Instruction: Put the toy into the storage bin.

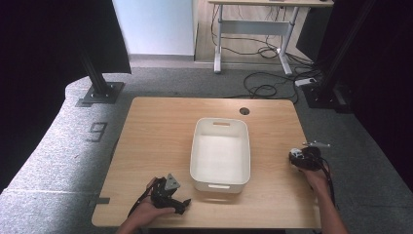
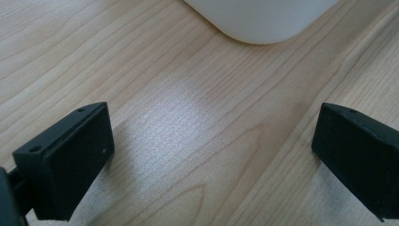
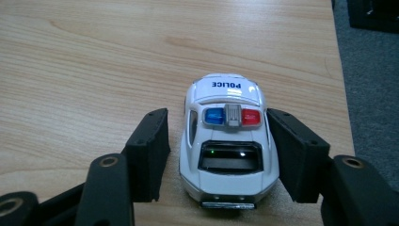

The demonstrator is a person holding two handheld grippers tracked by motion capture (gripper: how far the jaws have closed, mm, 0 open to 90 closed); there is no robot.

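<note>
High view: white bin (image 1: 220, 152) sits mid-counter (image 1: 156, 131), nothing visible inside it. Left hand-held gripper (image 1: 171, 197) rests near the front edge, just left of the bin. Right hand-held gripper (image 1: 296, 157) is at the right edge of the counter.

Left gripper view: jaws spread wide over bare wood, nothing between them; bin corner ahead.

Right gripper view: toy police car (image 3: 228, 141) stands on the counter between the jaws. Right pad is at or very near the door, left pad shows a gap, so not clamped yet.

Judgement: grasp stage. Left to do: close, lift, likely carry to the bin.
</note>
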